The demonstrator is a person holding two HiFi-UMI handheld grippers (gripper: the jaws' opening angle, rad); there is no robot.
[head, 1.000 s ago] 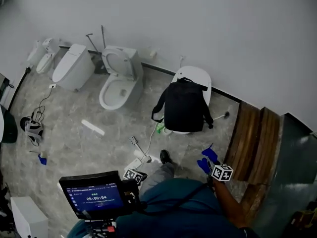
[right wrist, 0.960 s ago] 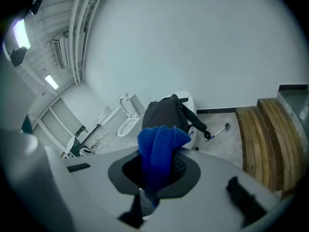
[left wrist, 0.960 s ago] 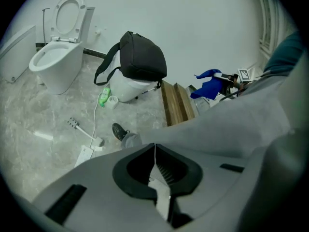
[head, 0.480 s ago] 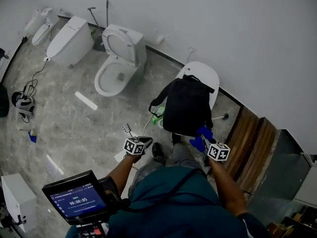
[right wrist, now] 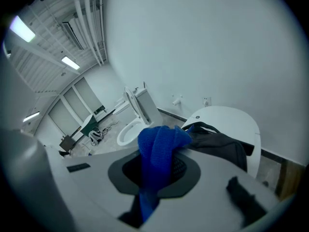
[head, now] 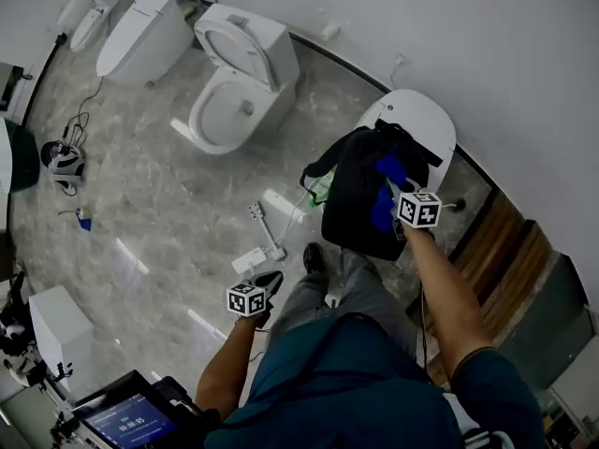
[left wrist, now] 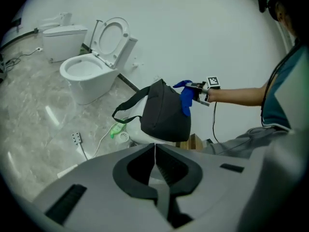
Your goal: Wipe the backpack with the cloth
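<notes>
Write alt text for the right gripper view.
Right tongs shut on a blue cloth, held at the top of a black backpack on a white toilet lid. An open toilet stands farther along the wall.

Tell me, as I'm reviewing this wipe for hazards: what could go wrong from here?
The backpack sits on a smooth white toilet lid, and the left gripper, shut and empty, is not steadying it; wiping pressure may slide it off.
The cloth hangs loose from the right gripper and could snag a strap.
</notes>
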